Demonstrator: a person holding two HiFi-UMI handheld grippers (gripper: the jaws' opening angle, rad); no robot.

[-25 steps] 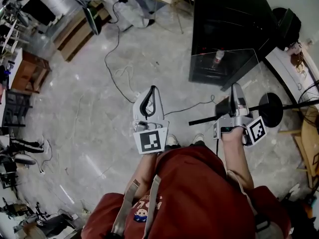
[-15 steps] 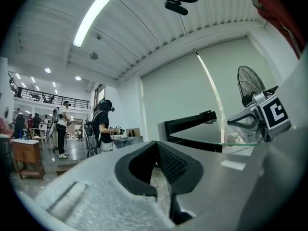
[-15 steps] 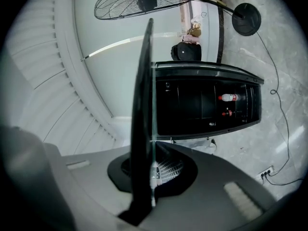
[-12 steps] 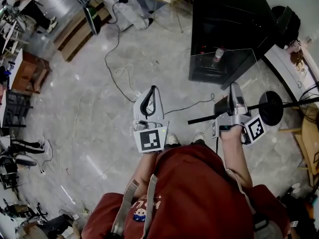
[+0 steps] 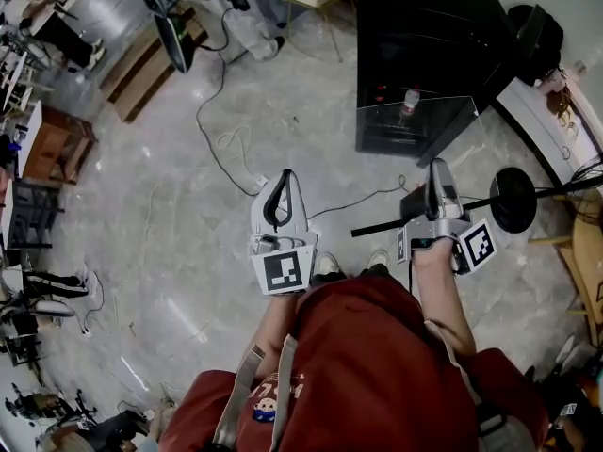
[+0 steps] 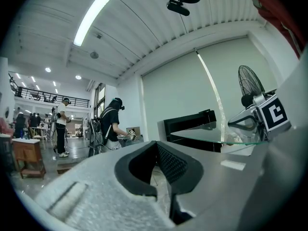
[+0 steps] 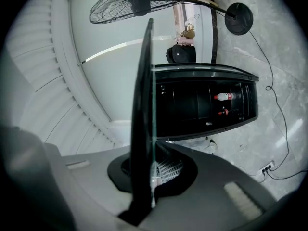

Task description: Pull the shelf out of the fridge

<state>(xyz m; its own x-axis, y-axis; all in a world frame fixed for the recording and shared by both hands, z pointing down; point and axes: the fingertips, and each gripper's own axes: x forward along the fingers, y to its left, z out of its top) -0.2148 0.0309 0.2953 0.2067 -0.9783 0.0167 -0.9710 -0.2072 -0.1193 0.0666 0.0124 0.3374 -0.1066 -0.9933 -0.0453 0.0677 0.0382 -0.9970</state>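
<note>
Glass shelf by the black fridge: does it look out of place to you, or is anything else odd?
Yes. The glass shelf is outside the fridge, held in the air above the floor by one edge, which is pinched in the right tool. Nothing looks spilled or broken.

An open lab hall: left of the black open-fronted fridge [image 5: 424, 26], loose black cables [image 5: 199, 111] cross polished grey stone floor [image 5: 141, 234] toward brown wooden crates [image 5: 141, 69].

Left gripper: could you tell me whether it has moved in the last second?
No; the grey left gripper stays beside the white power strip on the floor.
</note>
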